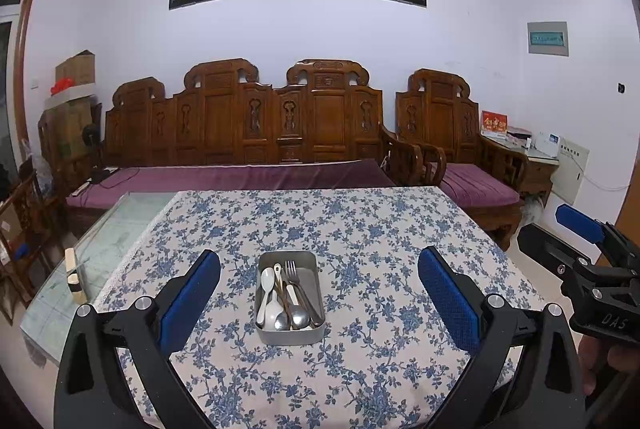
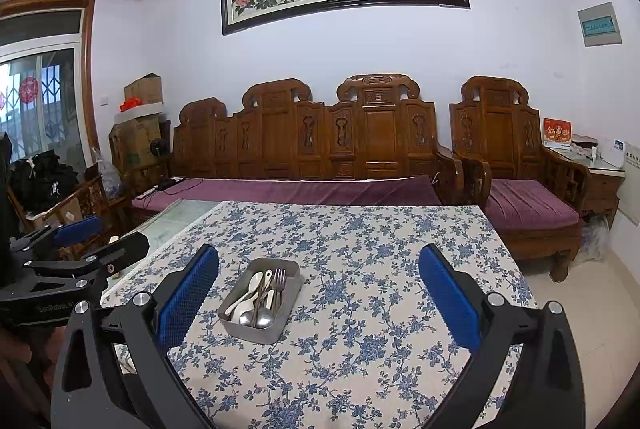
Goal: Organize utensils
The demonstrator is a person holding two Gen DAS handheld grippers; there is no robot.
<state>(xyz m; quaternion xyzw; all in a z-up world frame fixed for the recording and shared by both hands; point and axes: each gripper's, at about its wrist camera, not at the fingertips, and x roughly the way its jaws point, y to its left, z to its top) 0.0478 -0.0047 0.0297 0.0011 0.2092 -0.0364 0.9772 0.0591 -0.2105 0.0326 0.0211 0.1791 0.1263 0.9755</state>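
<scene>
In the left wrist view, the left tool (image 1: 319,293) hangs above the near part of the desk (image 1: 400,229), its two blue fingers spread wide and grasping nothing. Between them, farther out on the flowered cloth, stands a metal tray (image 1: 289,336) holding the utensils: a fork (image 1: 294,275), white spoons (image 1: 267,293), metal spoons (image 1: 299,316) and brown chopsticks (image 1: 285,299), all lying lengthwise and partly overlapping. The right tool (image 1: 580,225) shows at the right edge, off the desk. In the right wrist view, the right tool (image 2: 319,293) is likewise released and empty, with the tray (image 2: 256,333) to the left of its centre line and turned at an angle. No utensil lies loose on the cloth in either view. This arrangement fits either a finished gathering into the tray or a tray awaiting sorting; the pictures do not settle which. For any grasp here, the thin overlapping handles call for a narrow, steady approach along the tray's long axis, closing on one handle only.
</scene>
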